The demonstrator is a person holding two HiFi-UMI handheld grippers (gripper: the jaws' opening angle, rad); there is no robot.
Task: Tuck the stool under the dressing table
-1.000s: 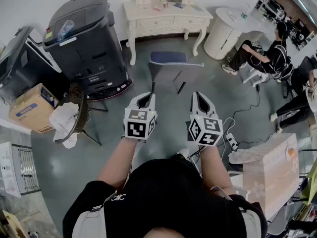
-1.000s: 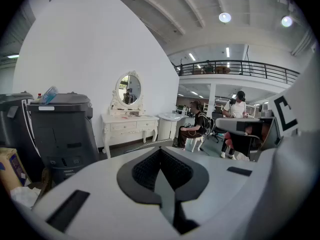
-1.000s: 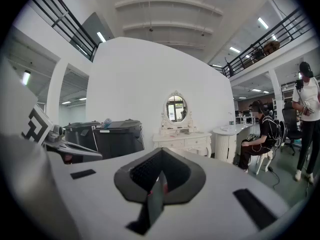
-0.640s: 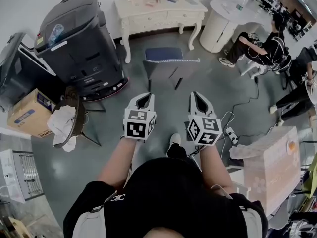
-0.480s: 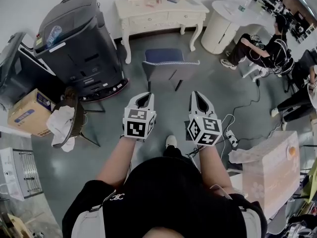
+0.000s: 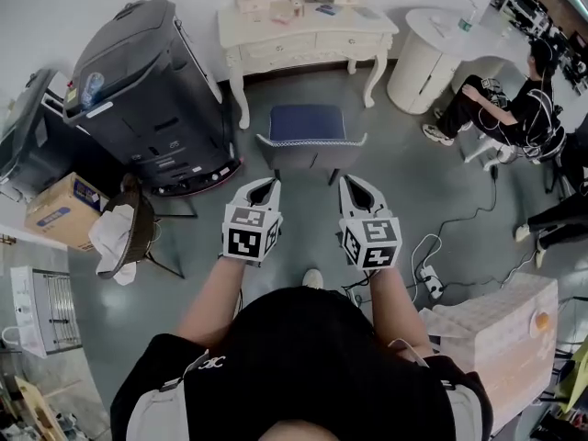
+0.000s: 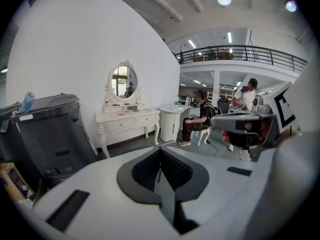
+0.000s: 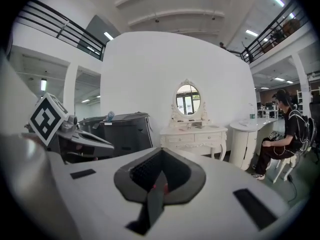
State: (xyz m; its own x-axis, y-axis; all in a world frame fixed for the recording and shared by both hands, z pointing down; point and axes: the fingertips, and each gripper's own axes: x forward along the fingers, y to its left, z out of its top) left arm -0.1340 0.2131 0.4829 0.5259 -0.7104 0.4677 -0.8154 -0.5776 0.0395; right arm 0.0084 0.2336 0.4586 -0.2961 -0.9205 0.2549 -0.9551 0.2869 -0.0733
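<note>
A stool [image 6: 308, 134] with a blue cushion and grey skirt stands on the floor in front of the white dressing table [image 6: 303, 28], apart from it. My left gripper [image 6: 267, 185] and right gripper [image 6: 350, 182] are both shut and empty, side by side just short of the stool's near edge. In the left gripper view the dressing table [image 7: 127, 123] with its oval mirror [image 7: 124, 82] lies ahead, and the right gripper [image 7: 240, 120] shows at the right. The right gripper view shows the dressing table [image 8: 194, 136] ahead and the left gripper [image 8: 80, 136] at the left. The stool is hidden behind the jaws in both gripper views.
A big dark grey machine [image 6: 152, 90] stands left of the stool, with a cardboard box [image 6: 62, 209] and a small round stand [image 6: 129, 228] nearer left. A white round table [image 6: 432, 53] and a seated person [image 6: 514, 99] are at right. A power strip [image 6: 427, 281] and cable lie on the floor.
I have stepped forward: both grippers moved toward the stool, which now sits closer to their tips. The jaws stayed shut.
</note>
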